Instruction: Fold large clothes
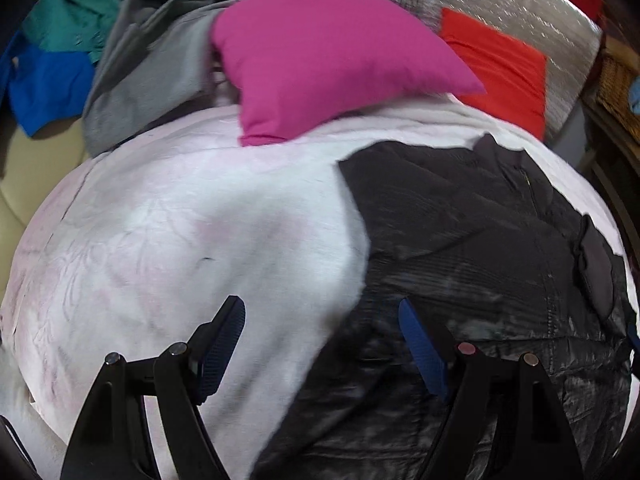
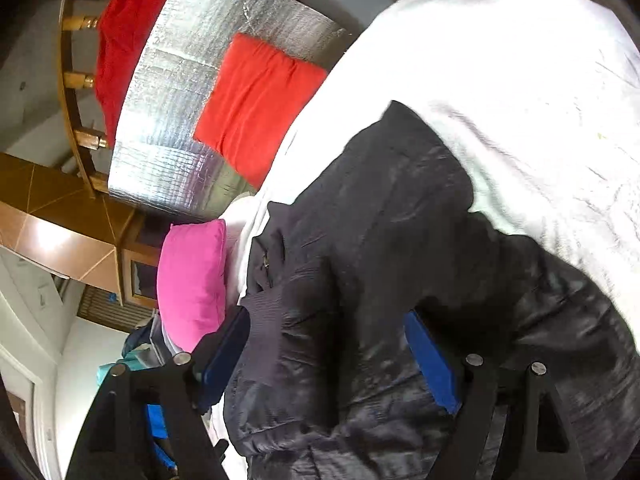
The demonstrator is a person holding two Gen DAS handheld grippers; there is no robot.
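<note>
In the left wrist view, the left tongs [image 1: 320, 340] are hovering wide apart and empty over the black jacket [image 1: 480, 260], which is lying on the bed [image 1: 160, 220] under a white blanket, a pink cushion [image 1: 320, 60] behind.

In the right wrist view, the right tongs [image 2: 326, 356] are gaping around the jacket's ribbed cuff [image 2: 272, 312] without pinching it; pinching that sleeve and carrying it across probably comes next.

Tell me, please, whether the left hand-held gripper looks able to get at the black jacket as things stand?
Probably yes. The left hand-held gripper hangs open right at the edge of the black jacket, which lies spread on the white blanket. Nothing lies between them; the pink cushion sits well beyond.
</note>
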